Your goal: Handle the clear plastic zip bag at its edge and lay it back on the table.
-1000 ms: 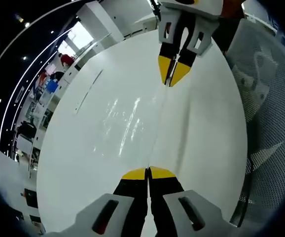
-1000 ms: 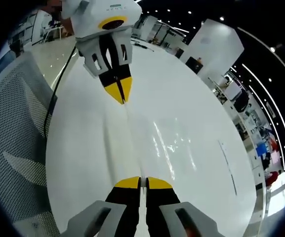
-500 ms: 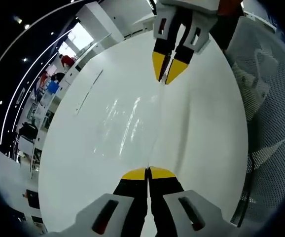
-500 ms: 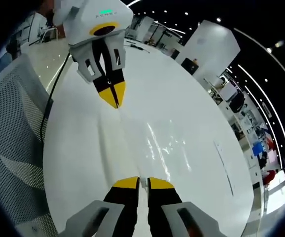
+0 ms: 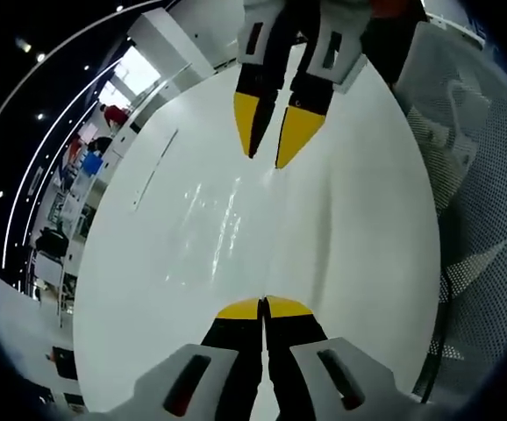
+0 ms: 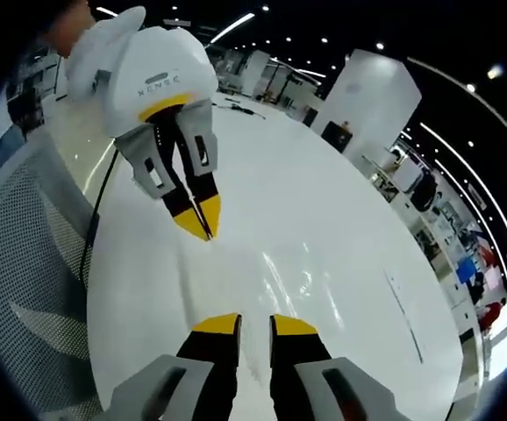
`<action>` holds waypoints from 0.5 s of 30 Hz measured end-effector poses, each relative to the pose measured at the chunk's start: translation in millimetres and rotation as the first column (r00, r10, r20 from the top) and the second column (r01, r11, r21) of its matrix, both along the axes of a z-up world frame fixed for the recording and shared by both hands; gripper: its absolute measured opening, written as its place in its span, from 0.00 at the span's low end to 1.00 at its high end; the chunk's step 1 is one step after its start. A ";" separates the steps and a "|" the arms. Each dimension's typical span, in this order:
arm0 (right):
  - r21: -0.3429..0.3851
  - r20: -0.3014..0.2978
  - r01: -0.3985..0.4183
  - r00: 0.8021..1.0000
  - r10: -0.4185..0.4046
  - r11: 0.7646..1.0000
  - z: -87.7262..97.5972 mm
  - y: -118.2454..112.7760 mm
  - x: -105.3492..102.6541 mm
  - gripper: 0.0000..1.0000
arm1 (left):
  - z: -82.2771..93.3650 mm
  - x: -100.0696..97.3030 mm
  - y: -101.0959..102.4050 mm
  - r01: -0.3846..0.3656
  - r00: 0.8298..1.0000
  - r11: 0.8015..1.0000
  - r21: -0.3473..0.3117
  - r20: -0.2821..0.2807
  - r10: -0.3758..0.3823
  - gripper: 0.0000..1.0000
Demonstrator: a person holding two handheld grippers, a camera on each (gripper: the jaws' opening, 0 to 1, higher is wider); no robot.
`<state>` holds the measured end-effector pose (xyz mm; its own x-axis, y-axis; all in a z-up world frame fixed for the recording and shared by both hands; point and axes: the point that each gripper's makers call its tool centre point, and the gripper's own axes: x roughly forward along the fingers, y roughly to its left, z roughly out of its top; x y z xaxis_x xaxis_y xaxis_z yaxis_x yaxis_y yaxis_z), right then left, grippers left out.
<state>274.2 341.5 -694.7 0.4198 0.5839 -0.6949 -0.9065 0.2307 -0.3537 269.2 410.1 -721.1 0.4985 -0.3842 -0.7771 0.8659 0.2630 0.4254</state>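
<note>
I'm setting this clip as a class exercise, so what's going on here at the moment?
A person is working a clear plastic zip bag on a white table with two hand-held grippers. The left gripper is shut on the bag's near edge. The right gripper stands open, its jaws apart at the opposite edge and off the plastic. The bag lies spread flat between them.

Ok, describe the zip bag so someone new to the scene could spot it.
On the big white table, look between the two yellow-tipped grippers. The clear plastic zip bag stretches there, one edge pinched in the shut left gripper, the open right gripper at its far end. Only glossy glints and a long crease set it apart from the tabletop.
</note>
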 end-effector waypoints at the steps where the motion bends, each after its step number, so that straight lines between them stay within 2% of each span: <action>1: -0.003 0.000 -0.005 1.000 0.005 1.000 -0.3 1.2 -0.5 0.09 | -0.3 0.0 -0.2 0.001 1.000 1.000 0.000 0.000 -0.001 0.00; 6: -0.010 -0.005 -0.014 1.000 0.014 1.000 -1.9 4.4 -2.7 0.09 | 0.4 -0.3 -1.7 -0.001 1.000 1.000 -0.003 0.000 0.001 0.00; 15: -0.050 -0.014 -0.028 1.000 0.028 0.998 -15.1 6.0 -0.2 0.08 | 3.1 -2.5 -5.2 0.018 1.000 1.000 -0.005 0.006 -0.018 0.00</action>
